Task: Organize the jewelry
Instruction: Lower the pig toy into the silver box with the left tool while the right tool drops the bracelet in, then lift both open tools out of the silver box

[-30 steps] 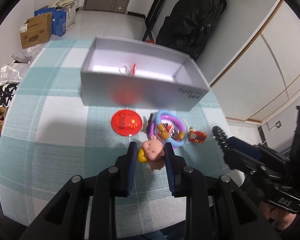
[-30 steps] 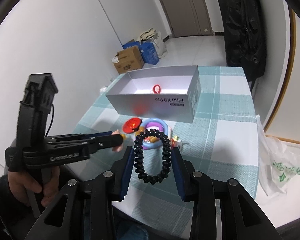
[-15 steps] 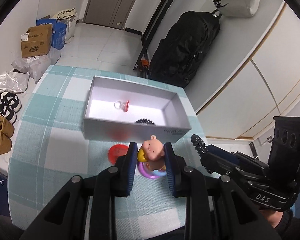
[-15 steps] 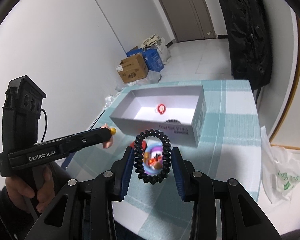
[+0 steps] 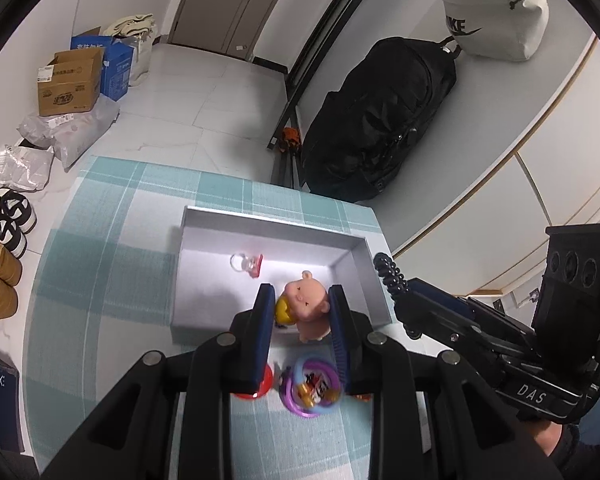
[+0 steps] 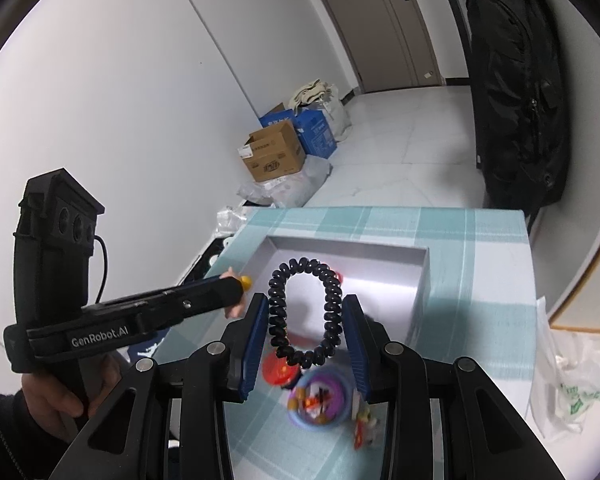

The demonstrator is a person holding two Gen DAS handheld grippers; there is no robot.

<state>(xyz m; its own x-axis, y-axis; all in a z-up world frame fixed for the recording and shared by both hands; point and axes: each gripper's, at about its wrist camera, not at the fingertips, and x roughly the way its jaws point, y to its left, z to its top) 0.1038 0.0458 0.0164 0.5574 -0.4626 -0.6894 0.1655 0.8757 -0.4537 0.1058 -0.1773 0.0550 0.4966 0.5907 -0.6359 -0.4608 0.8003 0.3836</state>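
- Left wrist view, item held: my left gripper (image 5: 300, 312) has its fingers clenched on the pink doll figure (image 5: 305, 307), which has a yellow part at its side.
- Left wrist view, change: a second ago the doll hung low over the loose pieces on the counter (image 5: 100, 264); now it is lifted and carried forward over the near wall of the grey box (image 5: 268, 224). I judge the drop into the box is the step in hand.
- Left wrist view, box contents: one clear ring with a red piece (image 5: 246, 264) lies on the box floor, toward the far wall. Nothing else shows inside from here; my own fingers hide the near corner.
- Left wrist view, still outside: a red disc (image 5: 262, 382) and a purple-and-blue ring bundle (image 5: 312, 388) lie on the counter just before the box, partly hidden by my fingers.
- Left wrist view, companion: my right gripper comes in from the right, the black bracelet (image 5: 388, 276) standing up at its tip beside the box's right wall.
- Right wrist view, item held: my right gripper (image 6: 306, 326) grasps the black coiled bracelet between its fingers, the loop upright.
- Right wrist view, change: it too has risen and moved forward, and now sits over the box's near edge.
- Right wrist view, remaining: disc, ring bundle and a small red-and-gold charm (image 6: 364, 426) lie blurred on the counter below, not yet sorted.
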